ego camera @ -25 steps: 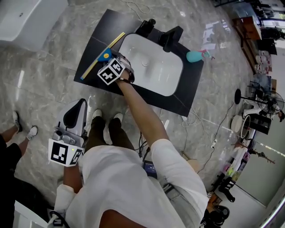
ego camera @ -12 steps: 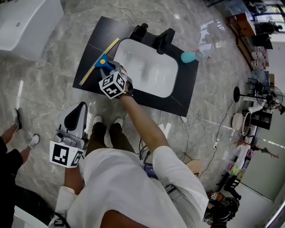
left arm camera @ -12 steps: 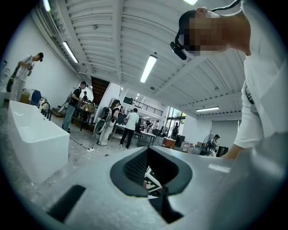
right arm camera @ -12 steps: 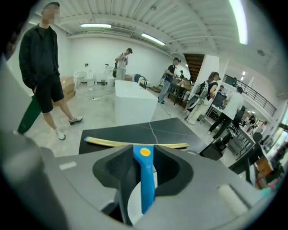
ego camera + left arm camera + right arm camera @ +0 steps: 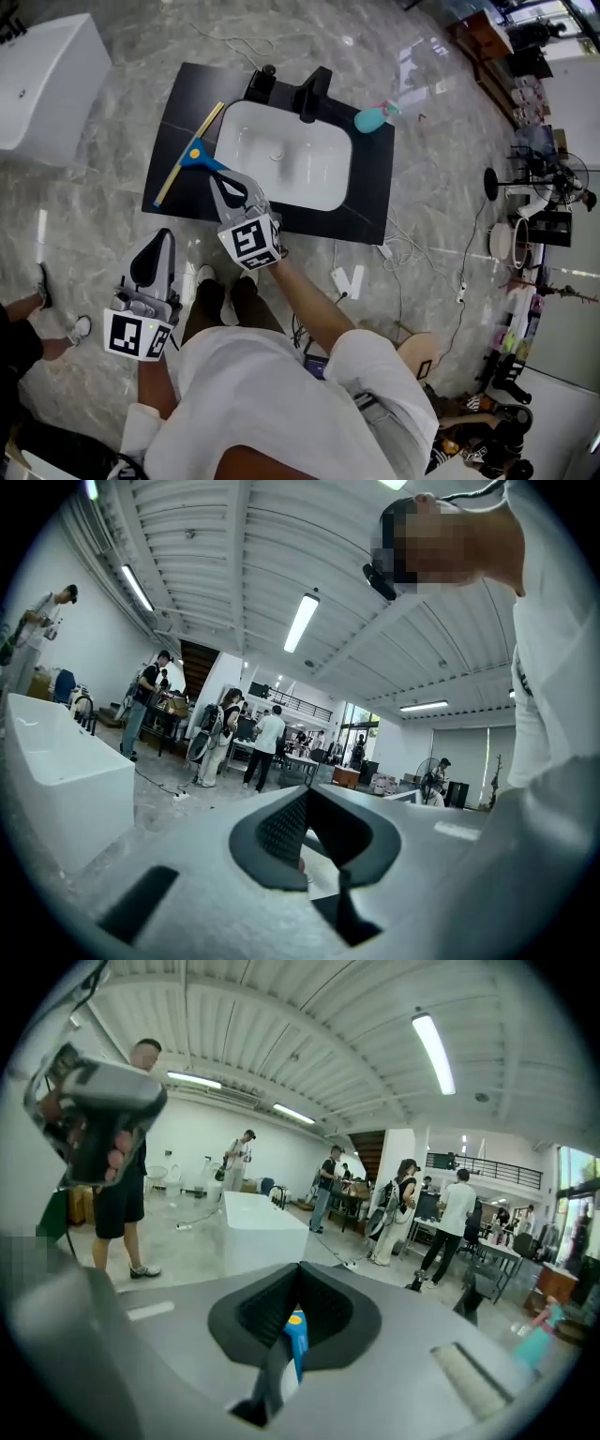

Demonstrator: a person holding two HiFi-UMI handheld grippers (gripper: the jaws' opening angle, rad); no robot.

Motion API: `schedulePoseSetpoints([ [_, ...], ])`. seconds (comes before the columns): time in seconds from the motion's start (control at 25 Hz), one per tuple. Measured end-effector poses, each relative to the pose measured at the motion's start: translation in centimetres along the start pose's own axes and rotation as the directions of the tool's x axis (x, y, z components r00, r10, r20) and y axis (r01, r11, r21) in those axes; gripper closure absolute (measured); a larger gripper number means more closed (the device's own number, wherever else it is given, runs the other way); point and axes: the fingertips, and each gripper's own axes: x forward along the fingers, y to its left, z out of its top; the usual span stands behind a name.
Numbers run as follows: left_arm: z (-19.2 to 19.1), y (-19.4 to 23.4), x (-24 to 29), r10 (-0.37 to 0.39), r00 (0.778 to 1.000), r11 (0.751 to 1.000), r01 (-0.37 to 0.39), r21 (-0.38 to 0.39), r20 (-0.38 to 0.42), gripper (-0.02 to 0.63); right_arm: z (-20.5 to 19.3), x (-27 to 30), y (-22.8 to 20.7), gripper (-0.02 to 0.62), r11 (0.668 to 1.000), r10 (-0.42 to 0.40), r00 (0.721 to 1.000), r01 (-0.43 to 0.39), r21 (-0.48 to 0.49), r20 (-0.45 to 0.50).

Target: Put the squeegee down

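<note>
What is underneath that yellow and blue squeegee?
The squeegee lies flat on the black counter, beside the white basin. The strip of counter directly beneath it is covered, as is whatever lies below the counter.

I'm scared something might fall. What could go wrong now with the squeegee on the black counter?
The squeegee lies near the left edge of the black counter, so a bump might push it onto the floor. The right gripper, jaws just closed and empty, hangs close to its blue handle and could catch it. White cords by the person's feet could trip them.
</note>
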Motion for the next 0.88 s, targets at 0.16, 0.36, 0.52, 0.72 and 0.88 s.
schedulePoseSetpoints([
  [0.16,0.5,-0.8,0.5,-0.021,1.000,1.000,0.021,0.016,-0.006,0.600,2.9,-6.0,-1.5,0.586,0.996,-0.033,0.993,0.024,0.083,0.110],
  [0.36,0.6,-2.6,1.7,-0.068,0.998,0.997,0.069,0.035,-0.016,0.600,5.4,-14.1,-4.8,0.586,0.985,-0.147,0.966,0.122,0.124,0.214],
  [0.52,0.5,-4.8,2.9,-0.118,0.993,0.992,0.119,0.051,-0.026,0.600,6.6,-20.0,-7.3,0.586,0.958,-0.256,0.931,0.208,0.198,0.260],
  [0.72,0.8,-8.6,4.1,-0.186,0.982,0.979,0.188,0.072,-0.035,0.600,7.0,-26.3,-8.7,0.586,0.936,-0.337,0.903,0.292,0.195,0.266],
  [0.88,1.3,-11.4,5.1,-0.232,0.972,0.968,0.234,0.090,-0.031,0.600,6.7,-30.0,-9.3,0.588,0.917,-0.384,0.883,0.331,0.223,0.269],
])
